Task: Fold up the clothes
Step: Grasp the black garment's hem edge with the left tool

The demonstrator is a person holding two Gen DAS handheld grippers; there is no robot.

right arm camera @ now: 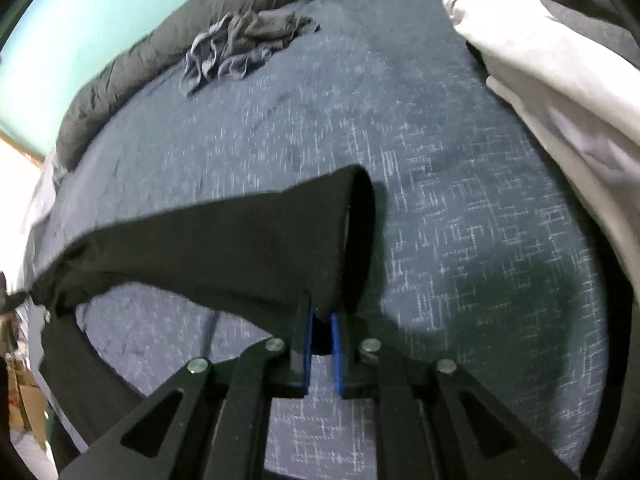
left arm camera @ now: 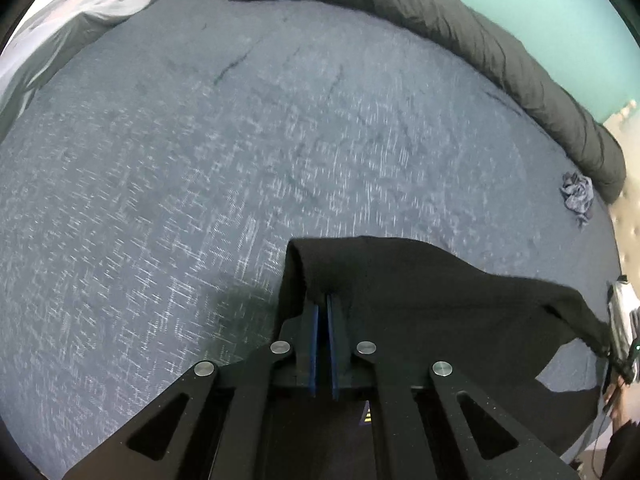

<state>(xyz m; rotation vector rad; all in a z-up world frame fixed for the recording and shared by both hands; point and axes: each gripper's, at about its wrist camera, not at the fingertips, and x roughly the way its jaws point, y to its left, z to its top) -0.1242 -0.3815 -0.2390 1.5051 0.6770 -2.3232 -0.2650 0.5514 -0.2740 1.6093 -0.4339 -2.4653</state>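
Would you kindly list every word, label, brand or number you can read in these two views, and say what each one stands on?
None can be read.
Yellow mark low on the left claw's frame: too small and dark to make out.
Black garment, blue bedspread, dark rolled duvet, white clothes, crumpled grey garment: no print or label showing.
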